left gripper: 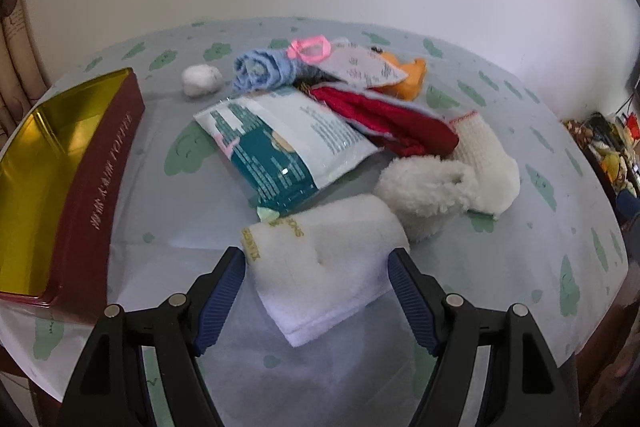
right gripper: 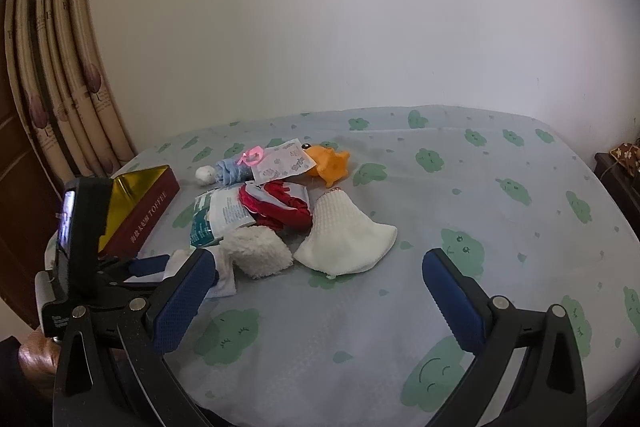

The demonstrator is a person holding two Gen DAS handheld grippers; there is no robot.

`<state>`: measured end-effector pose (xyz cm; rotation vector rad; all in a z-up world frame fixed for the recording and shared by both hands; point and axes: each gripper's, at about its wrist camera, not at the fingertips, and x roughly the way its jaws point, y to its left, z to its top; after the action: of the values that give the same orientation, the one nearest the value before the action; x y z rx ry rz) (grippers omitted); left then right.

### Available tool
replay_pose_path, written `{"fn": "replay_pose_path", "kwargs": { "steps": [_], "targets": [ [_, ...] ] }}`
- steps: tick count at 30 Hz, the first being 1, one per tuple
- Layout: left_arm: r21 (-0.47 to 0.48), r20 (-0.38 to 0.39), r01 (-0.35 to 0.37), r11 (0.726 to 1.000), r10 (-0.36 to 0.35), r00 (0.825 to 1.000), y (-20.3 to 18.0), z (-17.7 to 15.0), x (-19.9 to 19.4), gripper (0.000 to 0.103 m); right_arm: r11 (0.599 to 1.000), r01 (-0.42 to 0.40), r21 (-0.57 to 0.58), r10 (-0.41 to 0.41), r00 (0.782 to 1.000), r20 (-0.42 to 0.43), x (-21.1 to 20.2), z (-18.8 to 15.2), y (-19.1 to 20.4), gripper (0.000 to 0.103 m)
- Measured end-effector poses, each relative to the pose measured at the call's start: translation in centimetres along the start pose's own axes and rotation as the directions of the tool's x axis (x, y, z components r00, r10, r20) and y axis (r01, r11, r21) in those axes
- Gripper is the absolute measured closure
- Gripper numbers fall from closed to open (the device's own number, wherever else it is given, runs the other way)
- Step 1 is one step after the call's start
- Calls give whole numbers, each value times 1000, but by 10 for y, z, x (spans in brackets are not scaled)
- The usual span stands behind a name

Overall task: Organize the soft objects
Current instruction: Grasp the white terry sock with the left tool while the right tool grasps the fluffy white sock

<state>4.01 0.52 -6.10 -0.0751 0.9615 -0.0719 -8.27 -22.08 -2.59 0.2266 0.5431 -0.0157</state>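
My left gripper (left gripper: 318, 267) is open, its jaws on either side of a folded white towel (left gripper: 328, 263) lying on the bed. Behind it lie a teal-and-white packet (left gripper: 280, 143), a fluffy white piece (left gripper: 424, 187), a white knit cloth (left gripper: 488, 155), a red cloth (left gripper: 384, 119), a rolled blue cloth (left gripper: 264, 67), a white ball (left gripper: 202, 79) and an orange plush toy (left gripper: 408, 79). An open red tin with a gold inside (left gripper: 36, 163) stands at the left. My right gripper (right gripper: 320, 271) is open and empty, in front of the knit cloth (right gripper: 344, 235) and the fluffy piece (right gripper: 256, 251).
The bed sheet (right gripper: 440, 211) is pale blue with green cloud prints. A white wall is behind the bed. Curtains (right gripper: 60, 67) hang at the left. A dark side table (right gripper: 620, 171) with clutter is at the right. My left gripper's body (right gripper: 84, 235) shows at left in the right wrist view.
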Motion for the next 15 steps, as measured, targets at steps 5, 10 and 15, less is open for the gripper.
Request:
{"fn": "replay_pose_path", "kwargs": {
  "steps": [5,10,15],
  "targets": [
    [39,-10,-12,999,13,1000,-4,-5,9,27,1000,-2,3,2,1000,-10,2,0,-1,0],
    [-35,5,54,998,-54,999,14,-4,8,75,1000,0,20,1,1000,-23,4,-1,-5,0],
    [-77,14,87,993,-86,996,25,-5,3,87,999,0,35,2,999,-33,6,0,-8,0]
  ]
}}
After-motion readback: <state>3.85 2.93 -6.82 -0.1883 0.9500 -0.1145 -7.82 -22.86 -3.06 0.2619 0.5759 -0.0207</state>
